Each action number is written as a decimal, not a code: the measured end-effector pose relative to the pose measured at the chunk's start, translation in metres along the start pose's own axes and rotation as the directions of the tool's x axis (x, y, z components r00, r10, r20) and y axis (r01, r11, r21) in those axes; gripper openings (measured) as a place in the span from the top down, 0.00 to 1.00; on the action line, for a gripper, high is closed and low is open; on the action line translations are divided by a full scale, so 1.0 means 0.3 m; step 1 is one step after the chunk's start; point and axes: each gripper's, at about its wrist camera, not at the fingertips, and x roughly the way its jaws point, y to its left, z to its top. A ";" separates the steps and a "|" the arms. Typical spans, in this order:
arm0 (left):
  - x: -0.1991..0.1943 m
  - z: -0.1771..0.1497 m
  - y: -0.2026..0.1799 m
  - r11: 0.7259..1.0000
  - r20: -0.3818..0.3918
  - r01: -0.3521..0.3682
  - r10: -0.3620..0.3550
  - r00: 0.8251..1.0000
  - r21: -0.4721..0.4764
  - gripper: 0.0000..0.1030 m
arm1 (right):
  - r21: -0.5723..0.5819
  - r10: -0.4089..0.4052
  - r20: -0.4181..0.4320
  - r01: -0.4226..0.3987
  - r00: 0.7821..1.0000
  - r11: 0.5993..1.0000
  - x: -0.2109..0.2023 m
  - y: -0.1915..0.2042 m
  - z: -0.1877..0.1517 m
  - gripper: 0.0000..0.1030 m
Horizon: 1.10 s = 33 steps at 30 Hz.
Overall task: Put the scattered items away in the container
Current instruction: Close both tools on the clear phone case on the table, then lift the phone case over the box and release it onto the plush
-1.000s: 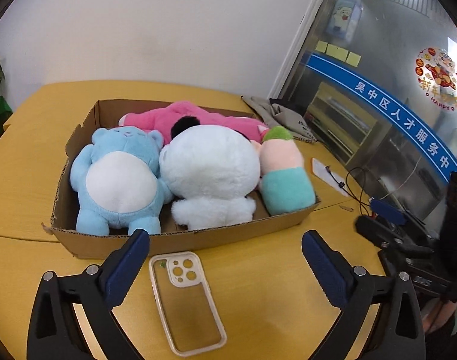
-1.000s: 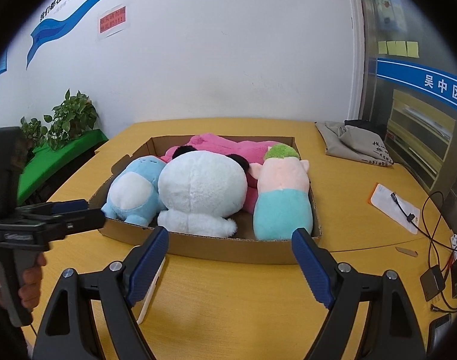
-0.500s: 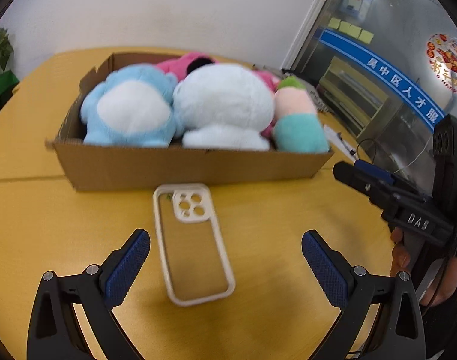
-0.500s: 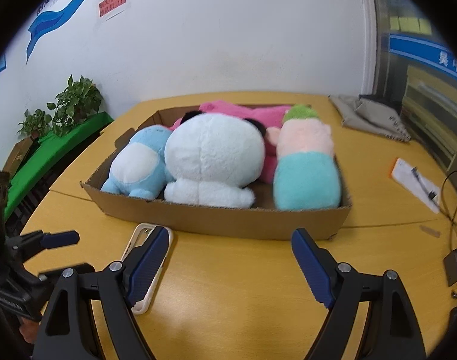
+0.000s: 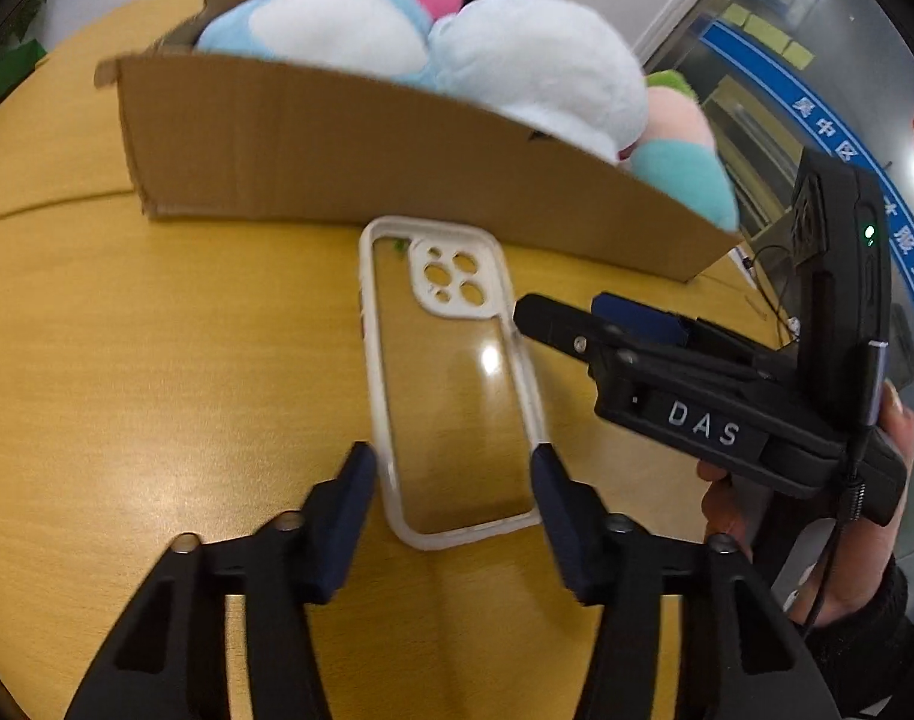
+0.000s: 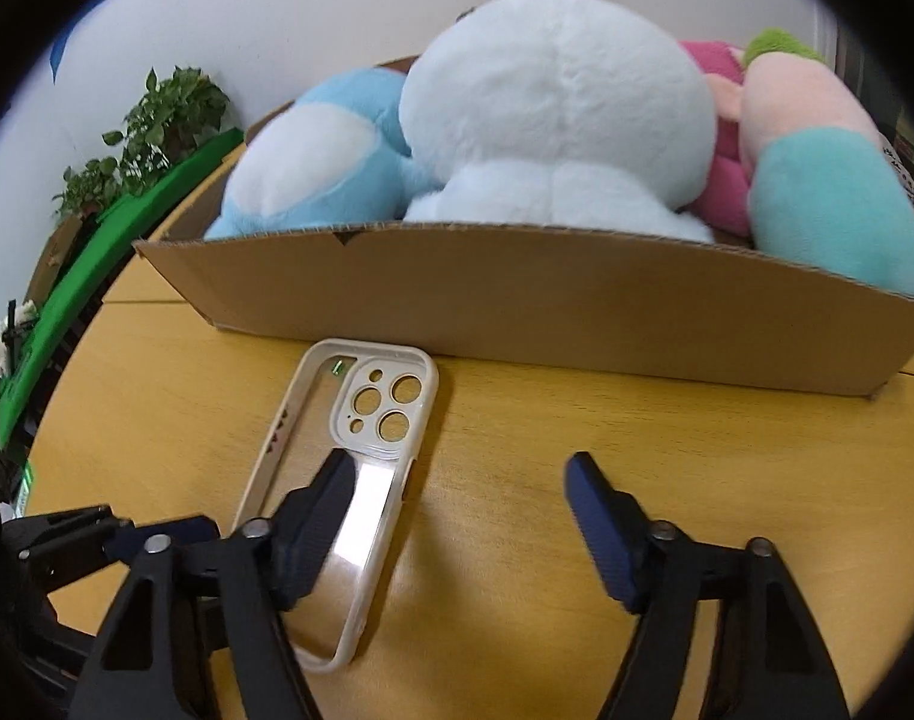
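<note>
Yellow wooden table [image 6: 577, 456], plain white wall [image 6: 313, 6], leafy green plants [image 6: 157, 120], glass partition [image 5: 817, 60] with blue band

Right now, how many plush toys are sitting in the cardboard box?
4: a light blue bear at the left end, a round white one in the middle, a pink one behind it, and a pink-and-teal one at the right end. Others may be hidden underneath.
</note>
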 end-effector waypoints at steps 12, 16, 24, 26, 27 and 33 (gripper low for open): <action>-0.017 0.006 0.008 0.999 0.003 -0.029 0.029 1.000 0.023 0.93 | -0.100 0.002 -0.030 -0.005 1.000 0.995 0.011 0.052 -0.035 0.90; -0.090 0.014 -0.031 0.998 0.048 -0.014 0.011 0.999 0.068 0.93 | -0.085 0.020 0.009 -0.019 1.000 0.996 -0.052 0.023 -0.036 0.90; -0.282 0.142 -0.148 0.987 0.184 0.034 -0.063 0.981 0.157 0.93 | -0.100 0.015 0.250 0.010 0.968 0.995 -0.350 0.021 0.082 0.91; -0.296 0.219 -0.202 0.984 0.216 0.028 -0.066 0.974 0.177 0.92 | -0.128 0.003 0.321 0.040 0.947 0.991 -0.410 0.025 0.157 0.91; -0.308 0.261 -0.221 0.981 0.235 0.020 -0.066 0.970 0.190 0.92 | -0.136 -0.003 0.337 0.052 0.942 0.989 -0.407 0.038 0.199 0.91; -0.312 0.558 -0.272 0.969 0.303 -0.002 -0.076 0.950 0.249 0.91 | -0.132 -0.040 0.406 0.102 0.913 0.986 -0.411 -0.057 0.487 0.91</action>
